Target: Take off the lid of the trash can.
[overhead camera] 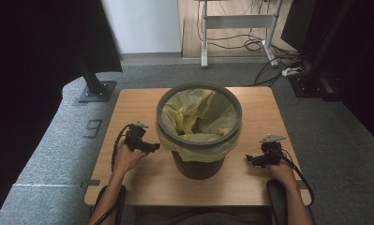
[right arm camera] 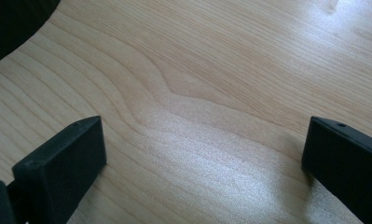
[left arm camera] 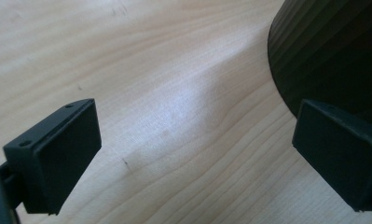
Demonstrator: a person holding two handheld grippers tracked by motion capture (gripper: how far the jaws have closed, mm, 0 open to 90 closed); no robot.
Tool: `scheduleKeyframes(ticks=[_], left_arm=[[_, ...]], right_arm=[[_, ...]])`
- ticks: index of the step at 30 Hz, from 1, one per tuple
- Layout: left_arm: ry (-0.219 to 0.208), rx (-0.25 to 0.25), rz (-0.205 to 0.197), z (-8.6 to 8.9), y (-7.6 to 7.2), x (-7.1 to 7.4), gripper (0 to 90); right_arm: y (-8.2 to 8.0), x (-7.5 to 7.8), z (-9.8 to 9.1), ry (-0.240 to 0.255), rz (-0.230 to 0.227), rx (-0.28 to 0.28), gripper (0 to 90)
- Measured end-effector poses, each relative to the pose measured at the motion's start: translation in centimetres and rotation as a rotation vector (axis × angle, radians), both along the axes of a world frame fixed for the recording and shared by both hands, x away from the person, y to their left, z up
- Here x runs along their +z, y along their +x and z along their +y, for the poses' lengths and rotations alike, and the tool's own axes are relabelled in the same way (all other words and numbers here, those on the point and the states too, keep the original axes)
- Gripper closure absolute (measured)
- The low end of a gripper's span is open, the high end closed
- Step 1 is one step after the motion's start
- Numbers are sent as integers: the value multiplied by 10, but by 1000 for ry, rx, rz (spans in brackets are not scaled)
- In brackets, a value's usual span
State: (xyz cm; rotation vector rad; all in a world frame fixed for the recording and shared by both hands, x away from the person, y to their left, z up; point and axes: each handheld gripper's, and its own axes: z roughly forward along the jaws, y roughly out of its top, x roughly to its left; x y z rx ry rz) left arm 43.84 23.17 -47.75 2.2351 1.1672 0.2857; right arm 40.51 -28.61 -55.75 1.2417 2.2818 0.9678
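While both tools sit low over the wooden table (overhead camera: 128, 105), neither holds anything: the left gripper (overhead camera: 153, 146) has its jaws spread wide, pointing toward the dark bin (overhead camera: 198, 164), and the right gripper (overhead camera: 251, 160) is just as wide, aimed at the bin from the other side. Between them, at the table's middle, the bin stands upright with a yellow bag liner (overhead camera: 198, 117) folded over its grey rim. Judging from this, the bin work has not begun; reaching in and gripping are all left.
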Motion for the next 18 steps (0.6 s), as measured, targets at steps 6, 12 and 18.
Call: scheduleKeyframes(ticks=[6,12,18], left_arm=[[1,-9,-7,2,-1,20,17],[2,-4,-22,5,-1,44,23],[9,0,-41,8,1,70,28]], right_arm=[[0,0,0,-3,-1,3,0],[0,0,0,-3,-2,4,0],[0,0,0,-3,-2,4,0]])
